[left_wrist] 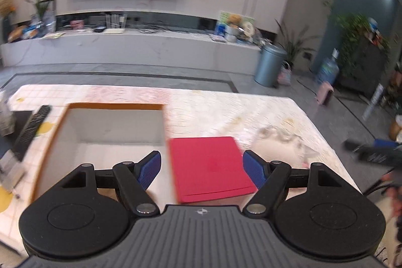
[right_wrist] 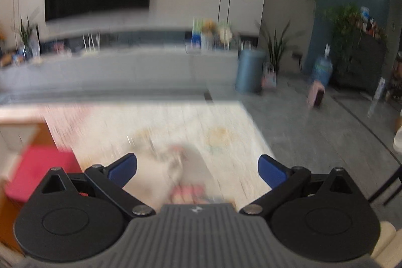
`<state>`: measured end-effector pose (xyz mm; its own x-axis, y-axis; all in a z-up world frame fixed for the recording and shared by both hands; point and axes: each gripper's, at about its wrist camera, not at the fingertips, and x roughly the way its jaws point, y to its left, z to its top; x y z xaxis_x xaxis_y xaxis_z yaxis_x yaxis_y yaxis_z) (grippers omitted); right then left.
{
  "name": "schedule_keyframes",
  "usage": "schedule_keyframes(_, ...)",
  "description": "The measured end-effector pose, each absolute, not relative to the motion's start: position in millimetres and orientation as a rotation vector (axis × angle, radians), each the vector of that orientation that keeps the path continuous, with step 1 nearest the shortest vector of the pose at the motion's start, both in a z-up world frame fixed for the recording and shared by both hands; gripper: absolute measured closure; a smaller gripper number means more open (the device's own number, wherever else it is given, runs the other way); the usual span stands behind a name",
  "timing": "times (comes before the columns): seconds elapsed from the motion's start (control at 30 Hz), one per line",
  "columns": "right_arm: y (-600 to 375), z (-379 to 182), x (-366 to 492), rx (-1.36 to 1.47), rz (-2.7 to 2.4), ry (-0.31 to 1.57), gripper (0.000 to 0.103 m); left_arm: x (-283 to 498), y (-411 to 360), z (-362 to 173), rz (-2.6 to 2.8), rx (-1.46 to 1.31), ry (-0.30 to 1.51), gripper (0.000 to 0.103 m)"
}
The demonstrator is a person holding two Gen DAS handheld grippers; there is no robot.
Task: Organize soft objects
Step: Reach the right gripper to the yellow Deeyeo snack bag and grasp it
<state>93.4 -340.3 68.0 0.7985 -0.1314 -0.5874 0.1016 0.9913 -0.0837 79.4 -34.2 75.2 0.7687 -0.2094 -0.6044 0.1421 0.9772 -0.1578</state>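
A flat red folded cloth (left_wrist: 208, 165) lies on the table, right of an open box (left_wrist: 105, 132) with an orange rim and pale inside. My left gripper (left_wrist: 202, 168) is open and empty, its blue pads either side of the red cloth. A pale soft item in clear wrap (left_wrist: 279, 145) lies right of the cloth. In the blurred right wrist view, my right gripper (right_wrist: 197, 168) is open above that pale item (right_wrist: 165, 167); the red cloth (right_wrist: 40, 175) and the box (right_wrist: 22, 132) are at the left.
The table (left_wrist: 226, 107) has a pale patterned cover. A black remote (left_wrist: 30, 132) lies left of the box. The right gripper shows as a dark shape (left_wrist: 371, 152) at the right edge. Beyond are floor, a grey bin (left_wrist: 268, 64) and a TV wall.
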Motion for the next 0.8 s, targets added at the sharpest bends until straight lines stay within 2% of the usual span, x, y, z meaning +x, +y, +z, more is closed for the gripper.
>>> schedule_keyframes(0.2,-364.6,1.8,112.4,-0.042,-0.118,0.791,0.003,99.5,-89.8,65.6,-0.271,-0.04,0.709,0.016)
schedule_keyframes(0.33,-393.5,-35.3,121.9,0.116,-0.072,0.888,0.003,106.1,-112.1,51.6,-0.275,0.015,0.752,0.016)
schedule_keyframes(0.67,-416.9,-85.9,150.5,0.149,-0.164,1.047,0.003,111.4,-125.7,40.5,-0.271,0.004,0.794,0.016)
schedule_keyframes(0.77,-415.6,-98.2,155.3,0.118,-0.139,1.079,0.006,106.4,-127.7,43.5,-0.259,0.024,0.781,0.016)
schedule_keyframes(0.8,-414.9,-99.4,155.6,0.083,-0.156,1.073,0.013,103.0,-126.8,45.8,-0.246,0.027,0.761,0.016)
